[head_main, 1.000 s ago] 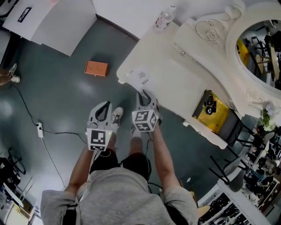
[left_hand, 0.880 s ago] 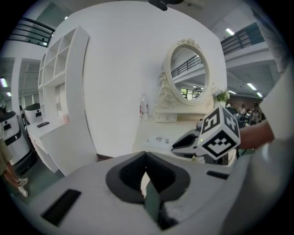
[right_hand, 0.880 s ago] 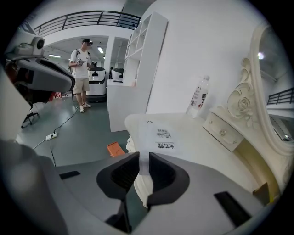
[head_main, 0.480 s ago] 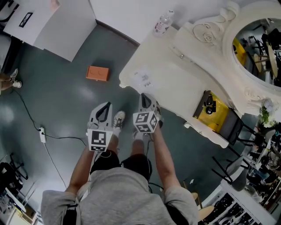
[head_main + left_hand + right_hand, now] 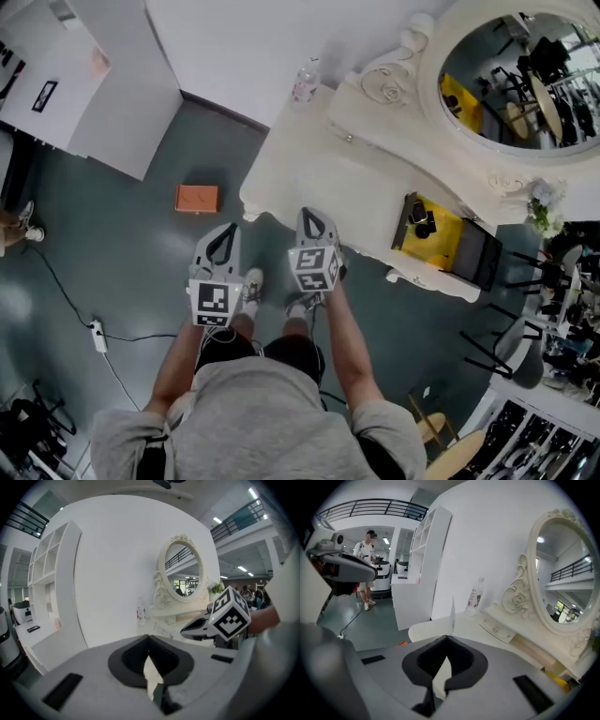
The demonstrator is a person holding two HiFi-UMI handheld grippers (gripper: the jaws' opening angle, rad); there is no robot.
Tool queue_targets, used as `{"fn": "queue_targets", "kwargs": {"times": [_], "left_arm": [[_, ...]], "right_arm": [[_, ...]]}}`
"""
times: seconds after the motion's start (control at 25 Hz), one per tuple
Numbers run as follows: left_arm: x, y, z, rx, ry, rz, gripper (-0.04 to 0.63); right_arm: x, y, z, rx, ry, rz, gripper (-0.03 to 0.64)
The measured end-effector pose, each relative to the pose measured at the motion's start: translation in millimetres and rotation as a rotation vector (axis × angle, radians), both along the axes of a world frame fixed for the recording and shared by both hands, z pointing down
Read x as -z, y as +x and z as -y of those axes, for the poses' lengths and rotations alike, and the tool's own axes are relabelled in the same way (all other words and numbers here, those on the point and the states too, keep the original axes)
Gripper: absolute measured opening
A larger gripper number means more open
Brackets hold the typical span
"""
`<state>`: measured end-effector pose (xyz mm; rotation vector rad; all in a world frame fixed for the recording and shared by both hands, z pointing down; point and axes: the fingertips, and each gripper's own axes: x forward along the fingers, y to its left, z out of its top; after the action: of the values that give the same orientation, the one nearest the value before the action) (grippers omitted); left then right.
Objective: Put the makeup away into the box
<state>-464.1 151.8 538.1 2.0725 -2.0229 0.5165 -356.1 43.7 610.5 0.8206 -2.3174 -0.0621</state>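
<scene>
Behind the yellow box (image 5: 433,232), oval mirror (image 5: 516,75)

A dull grey-green floor (image 5: 112,253) runs up to a plain white wall (image 5: 234,42). Against the wall stands a cream worktop (image 5: 309,173) with a curved front edge, backed by an oval mirror (image 5: 516,75) in a carved white frame. To its left a tall white shelf unit (image 5: 89,84) juts out from the wall. A black cable (image 5: 62,294) trails across the floor to a white power strip (image 5: 98,335). Ceiling strip lights (image 5: 216,521) shine beside a railed upper gallery (image 5: 234,521).
</scene>
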Motion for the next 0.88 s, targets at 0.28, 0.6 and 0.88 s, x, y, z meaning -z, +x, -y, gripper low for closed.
{"fn": "queue_targets", "kwargs": {"times": [0.28,0.6,0.88], "left_arm": [[45.7,19.3,21.8,-0.096,0.085,0.018,0.003],[79.2,53.2,43.2,-0.243,0.154,0.028,0.003],[103.4,118.3,57.7,-0.409,0.202,0.028,0.003]], "right_arm": [[56.9,33.3,5.9,-0.133,0.026,0.103,0.012],[109.8,87.4,-6.3,-0.315,0.091,0.190,0.012],[140.7,161.3,-20.6,-0.482,0.150,0.224,0.012]]}}
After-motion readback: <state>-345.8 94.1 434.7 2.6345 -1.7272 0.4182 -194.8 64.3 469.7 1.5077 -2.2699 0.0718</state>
